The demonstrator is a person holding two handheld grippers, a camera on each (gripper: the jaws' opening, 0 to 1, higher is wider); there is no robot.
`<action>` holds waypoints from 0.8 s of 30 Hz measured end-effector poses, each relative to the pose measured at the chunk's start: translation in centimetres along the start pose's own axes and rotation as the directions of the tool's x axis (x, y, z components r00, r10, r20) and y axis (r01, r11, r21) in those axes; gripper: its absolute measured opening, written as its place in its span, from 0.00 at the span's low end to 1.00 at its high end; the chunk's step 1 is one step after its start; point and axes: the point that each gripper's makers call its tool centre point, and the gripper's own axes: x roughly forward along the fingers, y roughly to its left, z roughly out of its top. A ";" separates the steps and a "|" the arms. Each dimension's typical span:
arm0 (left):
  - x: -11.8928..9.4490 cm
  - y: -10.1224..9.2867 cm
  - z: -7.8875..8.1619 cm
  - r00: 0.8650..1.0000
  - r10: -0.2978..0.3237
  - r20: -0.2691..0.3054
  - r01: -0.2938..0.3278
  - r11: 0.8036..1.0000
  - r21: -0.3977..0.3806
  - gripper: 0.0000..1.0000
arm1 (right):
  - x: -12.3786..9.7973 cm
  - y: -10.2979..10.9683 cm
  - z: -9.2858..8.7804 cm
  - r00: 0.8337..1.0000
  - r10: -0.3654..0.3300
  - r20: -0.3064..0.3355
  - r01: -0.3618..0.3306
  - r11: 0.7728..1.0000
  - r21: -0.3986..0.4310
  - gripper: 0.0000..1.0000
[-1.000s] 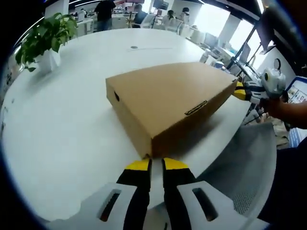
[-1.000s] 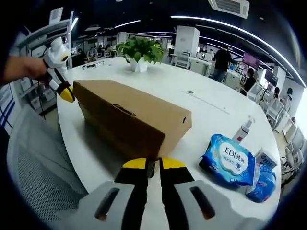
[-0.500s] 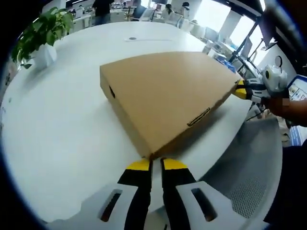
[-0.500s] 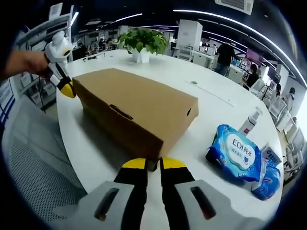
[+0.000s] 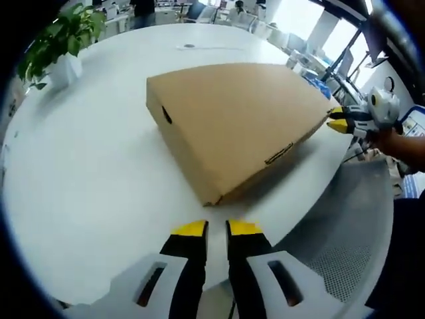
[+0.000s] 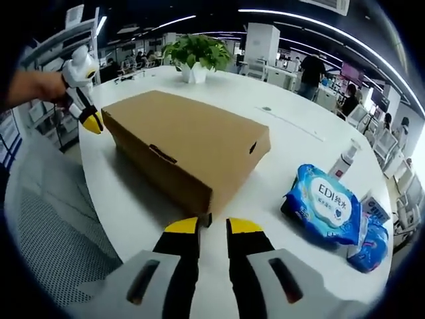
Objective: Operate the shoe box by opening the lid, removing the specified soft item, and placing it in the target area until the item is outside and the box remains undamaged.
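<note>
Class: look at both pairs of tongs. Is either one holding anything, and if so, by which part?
Nothing is held. The left tongs sit just short of the shoe box corner, jaws slightly apart. The right tongs sit at another corner, jaws apart, closed on nothing.

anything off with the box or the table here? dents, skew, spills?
Nothing stands out. The shoe box lies flat on the white table with its lid shut, and no dents or tears show. The wipes pack and potted plant sit undisturbed. Both grippers, left and right, sit just off its corners.
</note>
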 end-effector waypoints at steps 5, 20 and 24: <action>-3.1 0.5 2.5 0.995 0.040 0.088 -0.044 0.998 0.039 0.12 | -2.4 -0.3 2.8 0.997 -0.016 0.071 0.016 1.000 0.006 0.14; -2.3 -3.5 8.2 0.941 -0.050 0.334 -0.022 0.977 0.210 0.26 | -0.2 0.9 6.4 0.991 0.007 0.133 -0.005 1.000 -0.017 0.13; -1.1 -3.3 6.8 0.950 -0.050 0.308 -0.018 0.977 0.212 0.24 | 0.5 0.6 5.8 0.993 0.004 0.118 -0.006 1.000 0.018 0.13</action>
